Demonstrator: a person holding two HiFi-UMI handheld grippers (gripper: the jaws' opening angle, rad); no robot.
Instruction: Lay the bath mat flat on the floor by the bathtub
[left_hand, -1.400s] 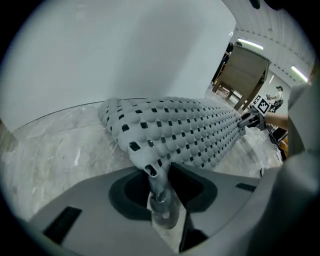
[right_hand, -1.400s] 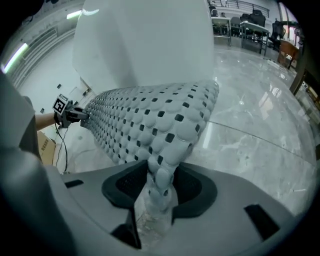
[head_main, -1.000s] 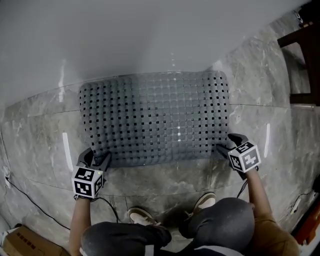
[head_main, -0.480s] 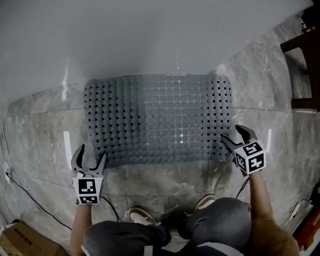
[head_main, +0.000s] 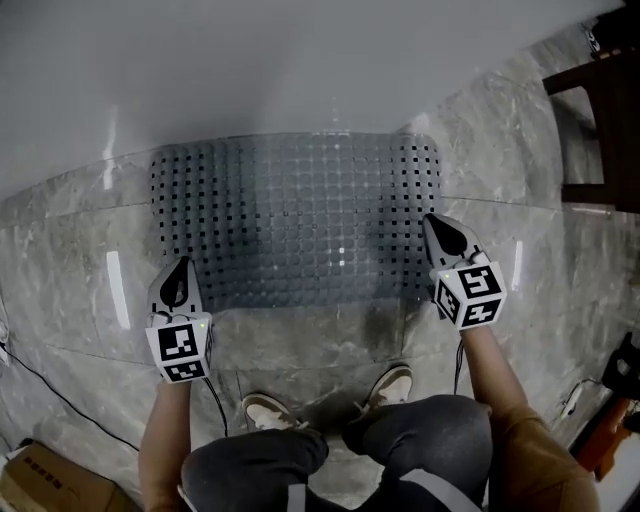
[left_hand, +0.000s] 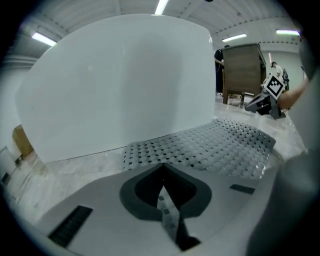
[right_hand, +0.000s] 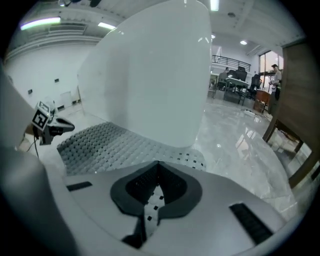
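- bath mat (head_main: 295, 220) lies spread flat on the marble floor (head_main: 300, 345), far edge right up against the white bathtub (head_main: 300, 70); that's how the job wants it
- left tongs (head_main: 178, 272) at the mat's near left corner, right tongs (head_main: 437, 228) at its right edge; both pinched together on nothing
- my guess: no corner looks curled, so there's only lifting my tongs clear
- no brand or readable writing; just square codes on the marker cubes (head_main: 469, 294)

Large open hall with a mocked-up bathroom, white bathtub (head_main: 300, 60) on polished marble floor (head_main: 520, 160) along the top, strip lights (left_hand: 160, 6) overhead, desks (right_hand: 235, 79) and people (right_hand: 274, 75) upper right, cardboard box (head_main: 45, 480) lower left.
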